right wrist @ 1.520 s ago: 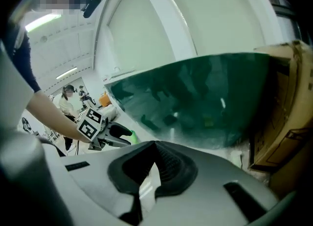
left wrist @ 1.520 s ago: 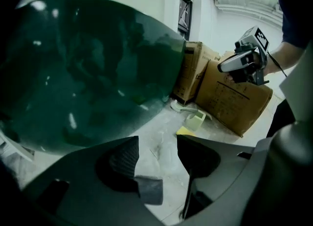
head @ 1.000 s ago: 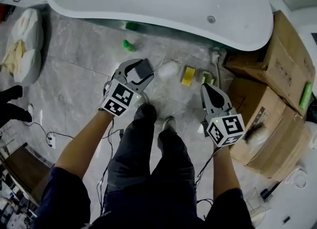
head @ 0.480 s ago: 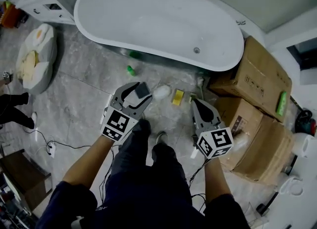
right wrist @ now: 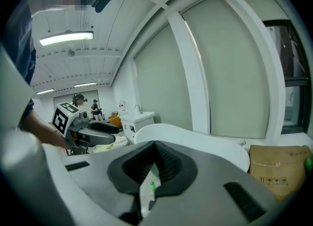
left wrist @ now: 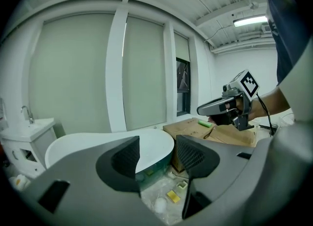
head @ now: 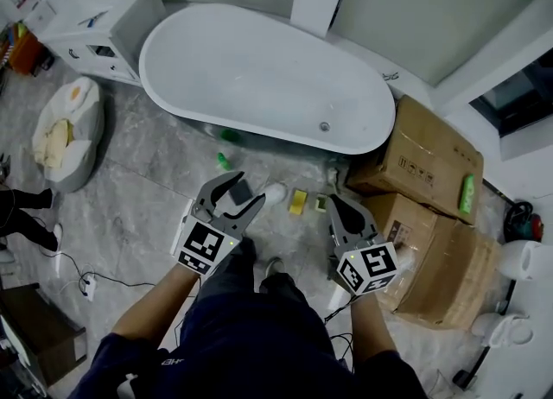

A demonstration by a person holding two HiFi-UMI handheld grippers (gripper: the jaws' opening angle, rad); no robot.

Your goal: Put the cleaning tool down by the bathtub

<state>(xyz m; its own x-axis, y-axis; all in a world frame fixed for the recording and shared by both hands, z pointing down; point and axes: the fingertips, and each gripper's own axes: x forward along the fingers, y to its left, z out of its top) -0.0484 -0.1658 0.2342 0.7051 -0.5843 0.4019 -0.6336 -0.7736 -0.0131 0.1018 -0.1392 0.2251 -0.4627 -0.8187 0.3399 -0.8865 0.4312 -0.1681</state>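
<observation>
Well, nearest first: a shoe (head: 274, 264) at 6 o'clock sits close behind the bits on the floor, so a step fwd could kick or squash them. L gripper (head: 246, 190) at 11 is spread wide w/ nothing btwn its jaws. R gripper (head: 335, 203) at 1 is pinched together and also carries nothing. Just past them at 12 a yellow sponge (head: 298, 201) lies on the tiles near the tub. It's prob the cleaning tool, tho I can't be sure: a white lump (head: 276, 192) lies just beside it at its 9, w/ small green items (head: 225, 161) out at 11. If so, the put-down looks done. Bathtub (head: 251, 69) spans 11 to 1 beyond. Cardboard boxes (head: 423, 164) crowd 2, near the R gripper, so a swing that way could knock them. A cable (head: 104, 278) on the floor at 8 is a trip risk when backing off.
</observation>
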